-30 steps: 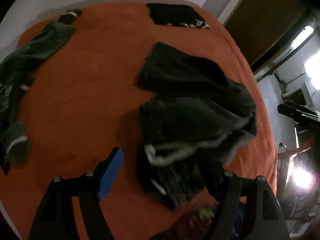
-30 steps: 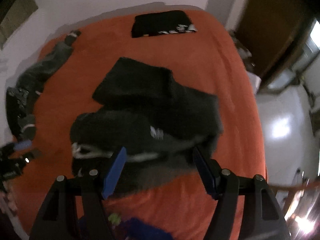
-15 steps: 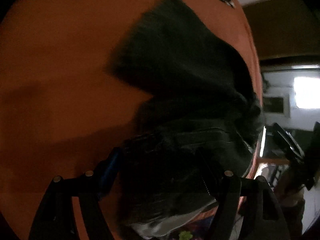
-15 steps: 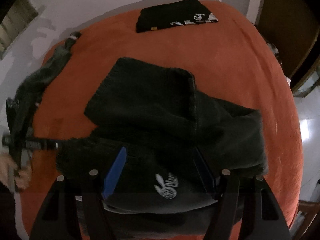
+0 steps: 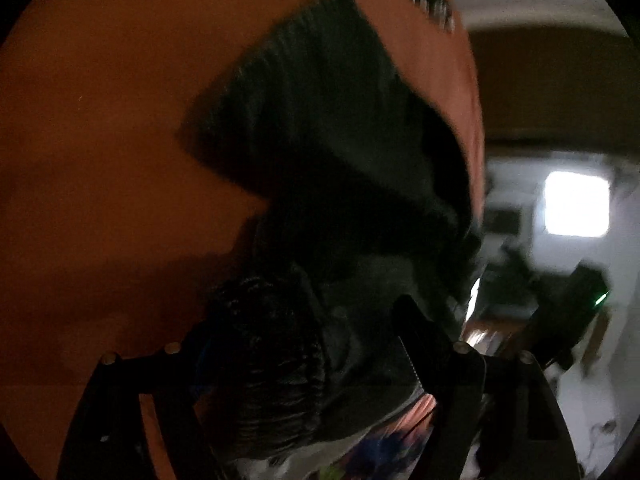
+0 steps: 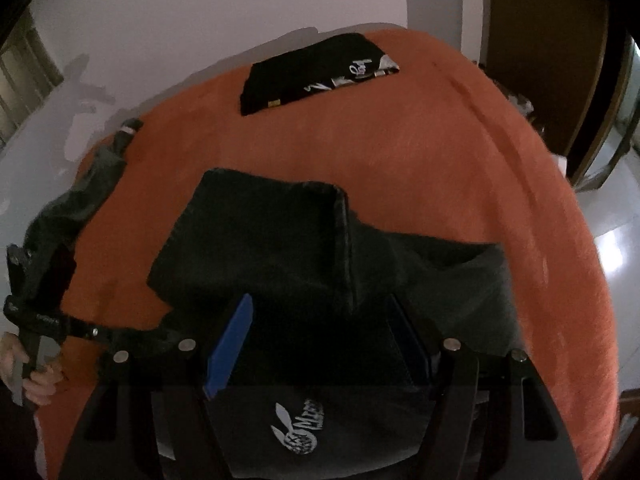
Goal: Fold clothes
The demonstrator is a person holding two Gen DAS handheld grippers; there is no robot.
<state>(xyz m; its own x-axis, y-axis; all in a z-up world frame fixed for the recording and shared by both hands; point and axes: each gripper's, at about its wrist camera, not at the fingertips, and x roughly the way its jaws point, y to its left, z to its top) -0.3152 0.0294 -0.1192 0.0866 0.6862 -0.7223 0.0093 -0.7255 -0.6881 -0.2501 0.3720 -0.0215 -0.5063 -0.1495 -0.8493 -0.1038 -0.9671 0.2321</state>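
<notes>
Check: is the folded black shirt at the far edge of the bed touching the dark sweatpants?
Apart. The right wrist view shows bare orange bedspread separating the folded black shirt from the dark sweatpants.

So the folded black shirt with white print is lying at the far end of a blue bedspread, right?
Not quite: the bedspread is orange, not blue. The right wrist view shows the folded black shirt with white print lying at its far end.

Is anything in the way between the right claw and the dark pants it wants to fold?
Nothing visible is. The right claw is open right over the dark pants, with only their cloth between its fingers.
</notes>
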